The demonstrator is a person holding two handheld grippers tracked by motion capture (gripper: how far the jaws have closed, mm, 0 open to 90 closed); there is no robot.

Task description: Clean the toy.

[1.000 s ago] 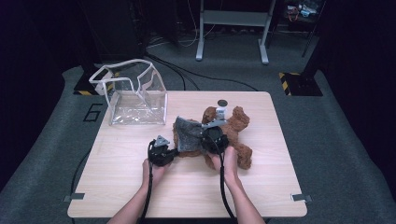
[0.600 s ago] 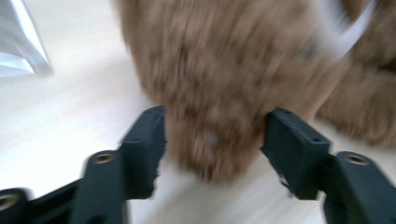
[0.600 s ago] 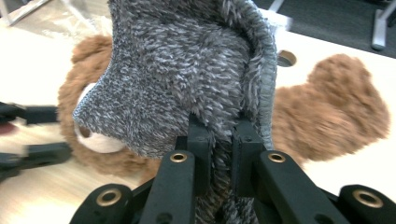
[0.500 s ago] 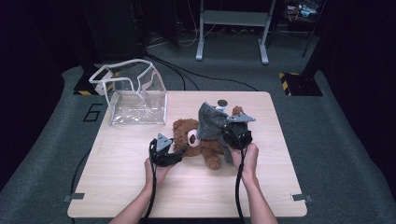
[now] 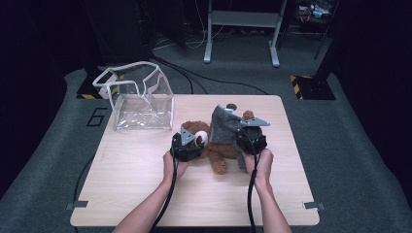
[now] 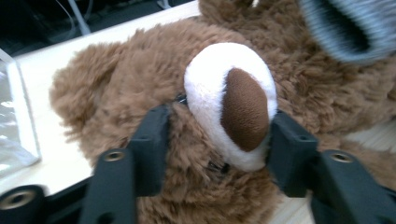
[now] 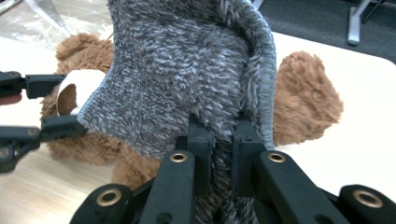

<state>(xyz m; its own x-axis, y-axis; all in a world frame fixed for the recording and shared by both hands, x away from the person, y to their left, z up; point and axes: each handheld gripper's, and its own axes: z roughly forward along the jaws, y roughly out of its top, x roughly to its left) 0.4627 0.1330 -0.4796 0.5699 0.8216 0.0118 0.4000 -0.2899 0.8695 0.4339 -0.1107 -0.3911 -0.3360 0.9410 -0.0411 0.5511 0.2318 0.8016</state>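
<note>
I see the brown teddy bear (image 5: 211, 145) lying on the wooden table (image 5: 145, 194), near the middle, with its head toward the left gripper (image 5: 190, 141) and its body running toward the right.

Left gripper view: the two black jaws straddle the bear's white muzzle (image 6: 219, 93) and brown nose. They have just been closing, and the muzzle sits between them. The right-hand jaw touches the edge of the muzzle; the left-hand jaw is pressed into the fur of the cheek (the plush bulges slightly around both, so I read this as a grip on the head).

Right gripper (image 5: 245, 138): its jaws are pinched nearly together on a fold of the grey fuzzy garment (image 7: 187, 79), which hangs up and over the bear's body. In the right gripper view the ribbed hem of the garment (image 7: 266, 70) curves along the right edge, and a brown paw or ear (image 7: 306, 100) shows just beyond it. The left gripper's jaws appear at the left edge there, either side of the muzzle.

High view: a clear plastic bag (image 5: 141, 97) stands open at the table's far left corner, apart from the bear. Both hands hold their grippers close in on the bear, one either side.
</note>
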